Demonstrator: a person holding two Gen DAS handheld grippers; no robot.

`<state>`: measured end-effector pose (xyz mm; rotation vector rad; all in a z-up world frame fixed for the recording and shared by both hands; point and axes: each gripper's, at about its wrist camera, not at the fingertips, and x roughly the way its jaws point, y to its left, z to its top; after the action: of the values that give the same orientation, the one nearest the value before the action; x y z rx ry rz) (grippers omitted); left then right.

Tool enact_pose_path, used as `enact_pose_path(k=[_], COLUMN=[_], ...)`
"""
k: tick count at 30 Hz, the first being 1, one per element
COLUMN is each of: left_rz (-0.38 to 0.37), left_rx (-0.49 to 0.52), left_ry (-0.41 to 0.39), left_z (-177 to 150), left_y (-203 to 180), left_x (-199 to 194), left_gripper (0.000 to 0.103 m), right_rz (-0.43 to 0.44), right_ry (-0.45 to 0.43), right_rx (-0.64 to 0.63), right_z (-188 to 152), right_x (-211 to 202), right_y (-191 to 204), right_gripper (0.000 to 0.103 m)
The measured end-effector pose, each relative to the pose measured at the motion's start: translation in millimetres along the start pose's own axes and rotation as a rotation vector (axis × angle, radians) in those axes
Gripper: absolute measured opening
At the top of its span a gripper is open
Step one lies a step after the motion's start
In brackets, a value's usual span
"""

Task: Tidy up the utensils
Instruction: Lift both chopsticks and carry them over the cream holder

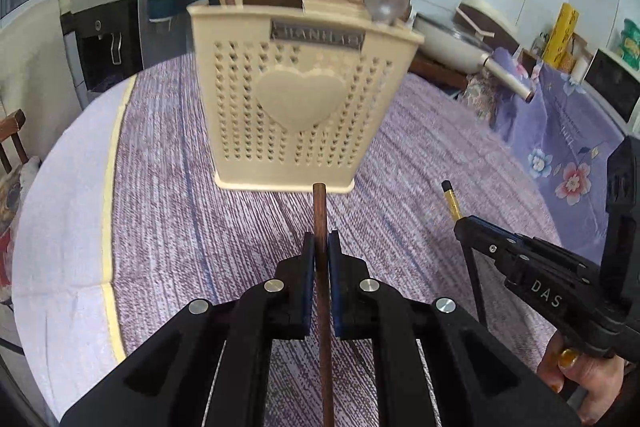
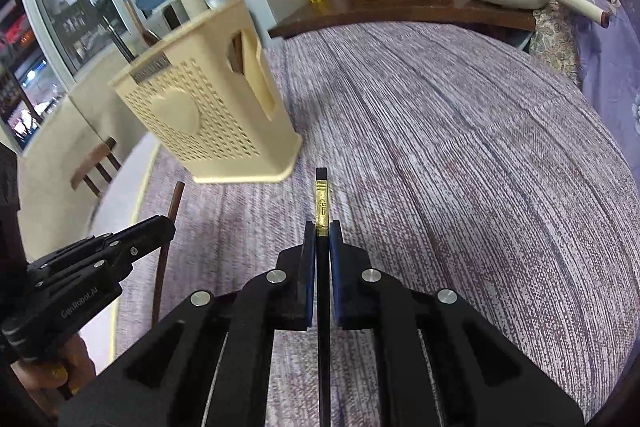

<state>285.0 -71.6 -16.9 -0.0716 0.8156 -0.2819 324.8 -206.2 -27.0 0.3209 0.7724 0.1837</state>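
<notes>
left claw [image 1: 320, 247] clamped on brown chopstick [image 1: 319, 211] | right claw [image 2: 322, 235] clamped on black chopstick [image 2: 321, 195] | holder [image 1: 296, 95] ahead

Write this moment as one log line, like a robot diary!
left gripper: shut on brown chopstick | right gripper: shut on black chopstick | holder: upright on table, ahead
</notes>
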Motion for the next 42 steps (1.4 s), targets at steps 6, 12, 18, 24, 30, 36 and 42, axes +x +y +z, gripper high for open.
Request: enact_pose_path(k=[6,12,18,24,30,36,42], left_rz=[-0.034,-0.057,-0.053,-0.06,-0.055,-0.036,-0.054], left_rx=[-0.002,-0.005,0.0,-0.006,-0.003,0.005,0.003], left_ry=[-0.119,-0.218,-0.253,-0.265,-0.301,-0.358,-0.38], left_z=[9.4,14.0,14.2,16.0,24.9,47.3,86.3], left_y=[7.5,19.3,25.7,32.7,35.4,36.4,37.8], left_x=[-50.0,-94.1,-108.2,-114.8,-126.2,-137.8,-146.3], left_gripper=[0.008,0.008,0.008,0.007,0.007,0.007,0.007], right_rz=[0.101,0.161,0.187,0.184,0.187,0.181,0.191], right_ry=[-0.104,-0.173,-0.191,-0.2,-0.229,-0.254,-0.276], right_rx=[-0.037,-0.099,-0.126,-0.161,-0.183,-0.214,-0.231], right_z=[10.7,18.0,21.4,25.2,37.4,61.4,103.1], right_x=[-48.5,-89.7,-99.7,-102.6,-108.8,-110.2,-117.2], right_y=[13.5,30.3,44.9,58.9,64.1,78.9,92.6], right_gripper=[0.008,0.008,0.008,0.008,0.008,0.008,0.008])
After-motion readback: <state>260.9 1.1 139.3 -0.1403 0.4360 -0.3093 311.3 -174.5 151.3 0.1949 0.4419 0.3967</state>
